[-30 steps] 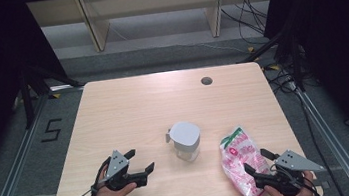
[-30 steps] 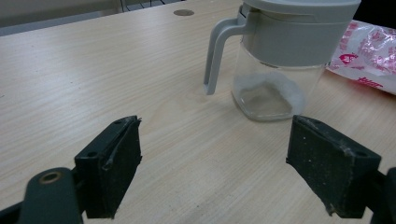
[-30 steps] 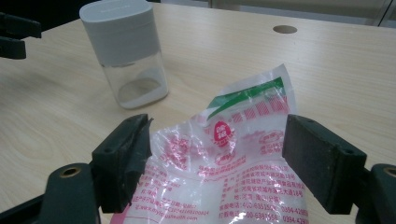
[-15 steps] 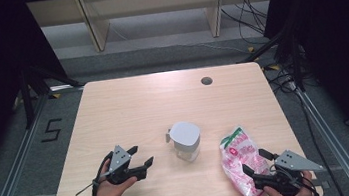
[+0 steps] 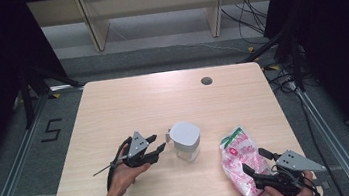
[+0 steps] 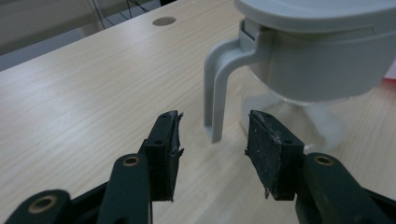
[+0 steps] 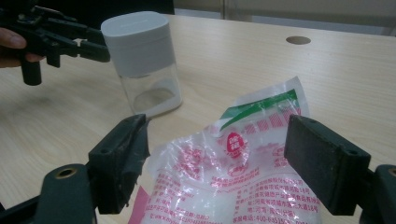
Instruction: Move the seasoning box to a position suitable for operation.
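Observation:
A clear jar (image 5: 186, 141) with a grey lid and a side handle (image 6: 212, 88) stands mid-table. My left gripper (image 5: 160, 148) is just left of it, and its jaws have just been closing. In the left gripper view the left gripper (image 6: 212, 128) has the handle's lower end between its pads, with a gap on each side. A pink-and-white printed bag (image 5: 236, 147) lies right of the jar. My right gripper (image 5: 254, 161) rests over its near end. In the right gripper view the right gripper (image 7: 219, 135) stands wide, and the bag (image 7: 243, 168) lies between and below its jaws.
The wooden table (image 5: 138, 102) has a round cable hole (image 5: 206, 80) near its far edge. Shelving legs and cables stand on the floor beyond it. The jar (image 7: 144, 65) and the left gripper (image 7: 100, 49) are at the upper left of the right gripper view.
My left gripper has moved right, up to the jar's handle, and its jaws have narrowed. The right gripper, the bag and the jar have kept still.

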Tool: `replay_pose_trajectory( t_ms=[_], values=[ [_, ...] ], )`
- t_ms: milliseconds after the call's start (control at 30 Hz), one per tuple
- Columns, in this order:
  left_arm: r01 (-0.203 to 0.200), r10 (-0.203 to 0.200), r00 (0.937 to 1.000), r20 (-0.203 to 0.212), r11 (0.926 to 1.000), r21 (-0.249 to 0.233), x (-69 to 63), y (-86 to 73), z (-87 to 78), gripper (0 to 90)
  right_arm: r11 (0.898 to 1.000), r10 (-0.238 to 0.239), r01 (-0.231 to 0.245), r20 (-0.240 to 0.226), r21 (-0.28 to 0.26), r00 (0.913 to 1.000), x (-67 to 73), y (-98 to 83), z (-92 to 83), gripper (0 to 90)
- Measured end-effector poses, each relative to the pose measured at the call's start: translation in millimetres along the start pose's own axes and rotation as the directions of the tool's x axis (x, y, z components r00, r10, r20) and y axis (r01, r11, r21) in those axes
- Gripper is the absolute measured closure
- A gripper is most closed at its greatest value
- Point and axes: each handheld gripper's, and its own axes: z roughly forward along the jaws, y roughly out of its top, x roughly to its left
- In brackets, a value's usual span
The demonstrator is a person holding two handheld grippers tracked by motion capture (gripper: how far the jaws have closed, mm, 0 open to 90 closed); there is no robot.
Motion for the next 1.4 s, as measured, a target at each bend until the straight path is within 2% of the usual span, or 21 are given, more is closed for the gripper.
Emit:
replay_pose_trajectory(
  t_ms=[67,167,300,400,500,533,567,600,667,733,867,933,967,1000,1133,1167,1200,1267,1333,1367,1400],
  values=[
    [-0.018,0.018,0.9998,0.007,0.9997,0.015,-0.1,1.4,8.2,54.7,1.0,0.002,-0.002,-0.001,-0.007,1.0,0.1,-0.4,1.2,23.0],
    [-0.016,0.016,0.9999,-0.003,0.9996,0.022,0.7,2.7,20.2,56.9,1.0,-0.008,0.008,0.001,-0.004,1.0,-0.2,-0.6,1.3,23.0],
    [-0.03,0.03,0.9993,0.022,0.9994,-0.017,4.7,7.5,35.3,60.5,1.0,0.0,0.0,-0.005,0.002,1.0,-0.1,-0.9,1.7,23.1],
    [-0.047,0.048,0.9984,0.028,0.9984,-0.03,7.1,11.0,38.6,61.9,1.0,-0.007,0.007,0.0,-0.003,1.0,-0.6,-1.3,1.9,23.2],
    [-0.072,0.073,0.9969,0.03,0.9972,-0.019,8.2,12.7,42.9,66.0,1.0,0.003,-0.003,-0.01,0.001,0.9999,0.1,-1.0,1.8,23.8],
    [-0.096,0.097,0.9936,0.058,0.9951,-0.024,9.7,13.4,45.3,69.1,1.0,0.002,-0.002,-0.006,-0.008,1.0,0.0,-1.3,2.5,24.4],
    [-0.096,0.097,0.9936,0.058,0.9951,-0.024,9.7,13.4,45.3,72.1,1.0,0.002,-0.002,-0.006,-0.008,1.0,0.0,-1.3,2.5,24.4],
    [-0.075,0.076,0.9955,0.056,0.997,-0.019,7.9,13.0,45.5,72.1,1.0,0.0,0.0,-0.003,-0.011,1.0,0.0,-1.6,2.2,24.4],
    [-0.095,0.096,0.9935,0.062,0.9953,-0.016,8.4,13.4,45.5,75.4,1.0,0.0,0.001,0.001,-0.012,1.0,-0.1,-0.6,1.3,24.5],
    [-0.075,0.075,0.9961,0.047,0.9972,-0.007,8.1,12.4,42.0,75.6,1.0,0.0,0.0,0.001,0.007,1.0,-0.2,-1.1,0.2,24.5],
    [-0.071,0.071,0.9966,0.041,0.9974,-0.007,8.3,10.6,37.1,75.4,1.0,-0.01,0.01,0.0,-0.003,0.9999,-1.2,-0.4,0.4,24.5],
    [-0.055,0.055,0.998,0.031,0.9985,0.003,7.0,9.1,32.1,74.7,1.0,-0.021,0.021,0.002,-0.003,0.9998,-2.1,-0.7,0.3,24.6],
    [-0.046,0.046,0.9986,0.026,0.9989,0.011,6.7,8.5,29.3,74.5,1.0,0.004,-0.004,0.0,-0.005,1.0,-0.6,-0.6,-0.6,24.8],
    [-0.035,0.035,0.9992,0.02,0.9991,0.022,5.9,8.1,26.1,74.2,1.0,-0.004,0.004,0.004,-0.015,1.0,-1.1,-0.4,-0.5,24.9],
    [-0.028,0.028,0.9996,0.011,0.9993,0.026,3.1,3.4,13.2,72.6,1.0,0.013,-0.013,0.006,0.004,0.9999,0.5,-0.6,-2.4,24.9],
    [-0.048,0.047,0.9988,0.012,0.9986,0.024,3.6,2.1,10.1,72.2,1.0,0.017,-0.017,0.005,-0.002,0.9998,1.1,-0.8,-1.8,25.0],
    [-0.035,0.035,0.9993,0.014,0.9991,0.024,2.7,0.0,7.2,71.3,1.0,-0.015,0.015,0.003,-0.014,0.9999,-0.4,-0.2,-0.6,25.3],
    [-0.033,0.033,0.9994,0.006,0.9993,0.019,2.0,-2.8,1.2,70.9,1.0,-0.001,0.001,-0.001,-0.017,1.0,0.7,-0.2,-0.6,25.3],
    [-0.037,0.037,0.9992,0.015,0.999,0.023,1.5,-5.4,-4.7,70.1,1.0,-0.013,0.013,0.004,-0.011,0.9999,0.3,-0.4,-1.0,25.3],
    [-0.043,0.043,0.9989,0.02,0.999,0.014,0.4,-7.2,-7.4,69.6,1.0,0.016,-0.016,0.005,-0.006,0.9999,2.7,-0.3,-1.6,25.3],
    [-0.03,0.029,0.9989,0.036,0.9995,0.015,-2.1,-9.8,-13.0,68.8,1.0,0.009,-0.009,0.006,0.001,0.9999,2.3,-0.5,-1.8,25.3]
  ],
)
